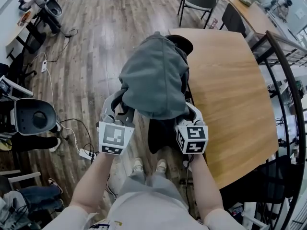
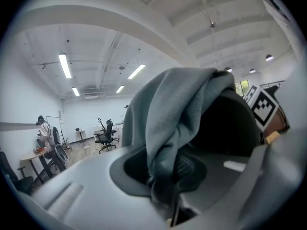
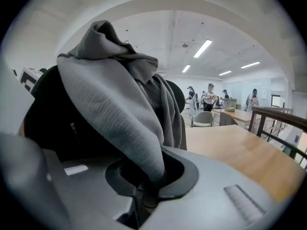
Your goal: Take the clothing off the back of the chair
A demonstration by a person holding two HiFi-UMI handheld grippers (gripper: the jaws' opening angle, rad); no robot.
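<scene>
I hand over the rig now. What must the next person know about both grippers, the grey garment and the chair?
Left gripper: shut on a lower edge of the grey garment.
Right gripper: shut on the garment's other side.
The garment hangs over the back of the black chair, beside the wooden table.
Done: both grips taken.
Left: lift the garment off the chair back.

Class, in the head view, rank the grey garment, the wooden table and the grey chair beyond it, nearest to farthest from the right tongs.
1. Grey garment, clamped in the right tongs.
2. Wooden table, immediately to the right.
3. Grey chair, at the top, past the table's far end.
</scene>
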